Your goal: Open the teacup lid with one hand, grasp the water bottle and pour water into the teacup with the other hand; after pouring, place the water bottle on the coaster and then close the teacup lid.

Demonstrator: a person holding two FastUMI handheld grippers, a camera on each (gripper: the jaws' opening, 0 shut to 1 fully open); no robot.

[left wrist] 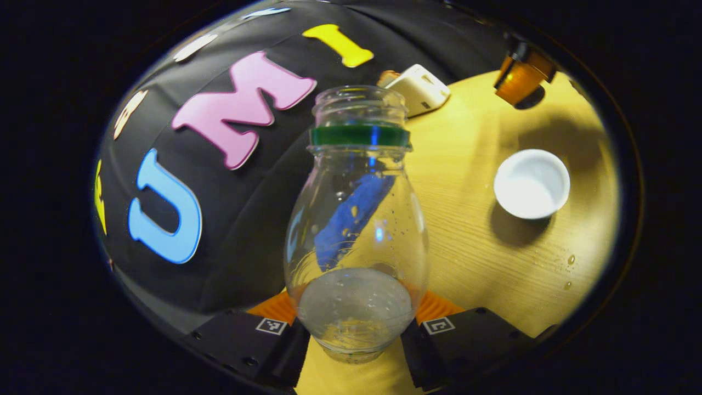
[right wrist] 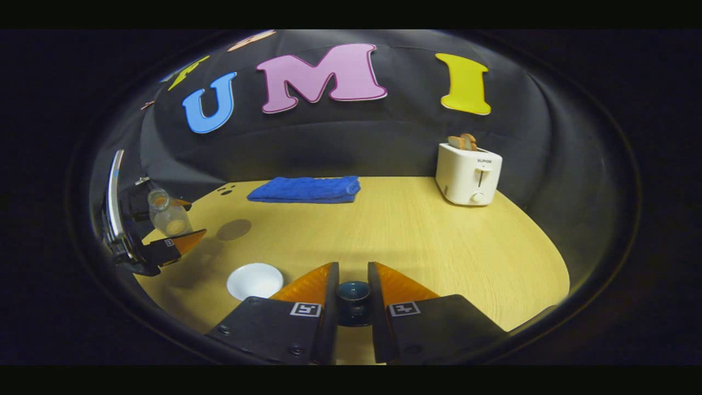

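In the left gripper view, my left claw clamps the water bottle low on its body, upright, mouth open, a little water left. The teacup stands open on the table, far right.

In the right gripper view, my right claw pinches the dark lid aloft. The pouring looks finished or just starting, I cannot tell which; if finished, next comes the coaster, then the lid.

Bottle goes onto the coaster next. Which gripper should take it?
Left. The left gripper grips the water bottle, and the coaster lies close by it. The right gripper is occupied, shut on the dark lid.
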